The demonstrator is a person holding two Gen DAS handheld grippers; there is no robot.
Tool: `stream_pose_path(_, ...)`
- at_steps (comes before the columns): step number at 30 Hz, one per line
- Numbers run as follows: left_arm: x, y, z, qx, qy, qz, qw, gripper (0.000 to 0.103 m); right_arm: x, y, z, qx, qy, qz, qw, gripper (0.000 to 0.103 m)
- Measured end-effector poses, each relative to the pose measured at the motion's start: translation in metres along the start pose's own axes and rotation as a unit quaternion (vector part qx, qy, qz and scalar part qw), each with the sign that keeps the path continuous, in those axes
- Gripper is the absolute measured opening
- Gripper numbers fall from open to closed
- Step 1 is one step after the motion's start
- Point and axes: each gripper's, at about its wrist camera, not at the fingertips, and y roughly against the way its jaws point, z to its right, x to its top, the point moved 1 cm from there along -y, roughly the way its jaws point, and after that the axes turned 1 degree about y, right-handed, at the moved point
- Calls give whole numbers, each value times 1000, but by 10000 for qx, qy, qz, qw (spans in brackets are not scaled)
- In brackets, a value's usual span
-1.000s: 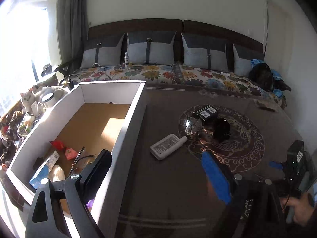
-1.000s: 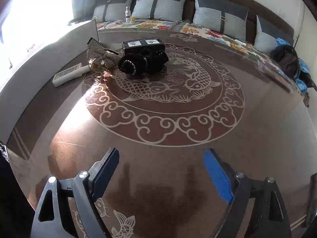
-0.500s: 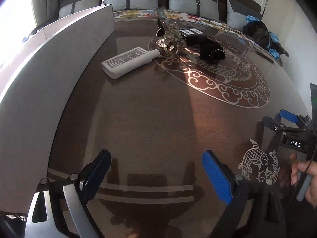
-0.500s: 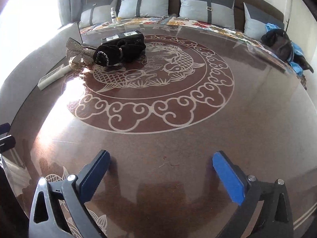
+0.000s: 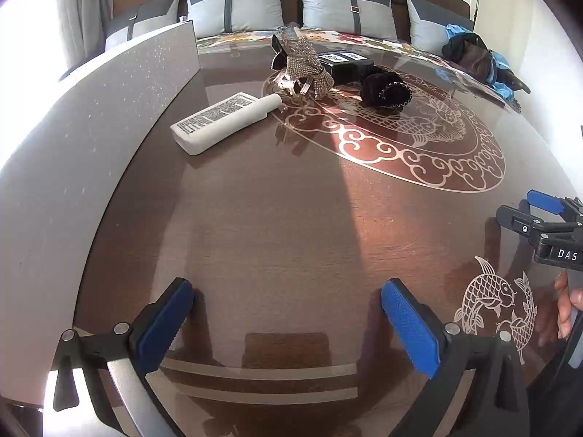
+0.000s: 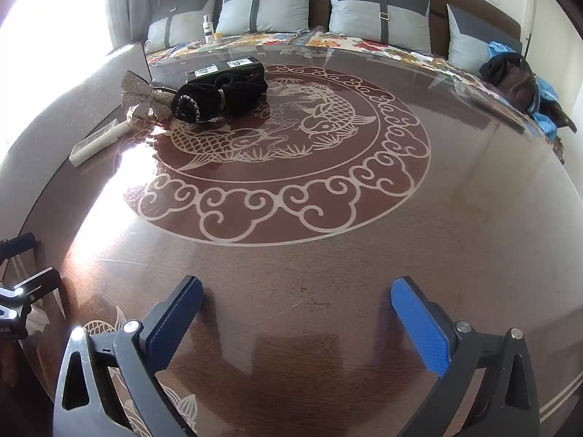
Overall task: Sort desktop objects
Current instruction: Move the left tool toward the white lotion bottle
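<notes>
On the brown patterned table lie a white tube (image 5: 226,122), a glittery bow clip (image 5: 304,65), a black box (image 5: 346,62) and a black scrunchie (image 5: 386,89), all far ahead. My left gripper (image 5: 286,287) hangs low over bare tabletop, its jaws opening with nothing between them. My right gripper (image 6: 297,284) stands open over bare table, also with nothing in it. From the right wrist the bow clip (image 6: 145,96), scrunchie (image 6: 204,103), black box (image 6: 226,67) and tube (image 6: 96,142) sit far to the upper left.
The grey wall of a large open box (image 5: 91,127) runs along the table's left side. A sofa with grey cushions (image 5: 237,11) lies beyond the table, with a dark bag (image 5: 473,54) on it. A person's hand (image 5: 568,302) holds the right gripper at the right edge.
The left gripper dropped from above the open box to low over the table beside it. Both grippers' jaws stand wider than before. The right gripper barely moved.
</notes>
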Motion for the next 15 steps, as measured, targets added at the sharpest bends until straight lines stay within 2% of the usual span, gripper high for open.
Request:
stream_pose_path(9,-2,0,1,24,30,107,9999,103,0,0,0,1,0,-1,10000,103)
stream_pose_path(15,0,0,2,165,253,-75,9995,103,0,0,0,3,0,0,10000,103)
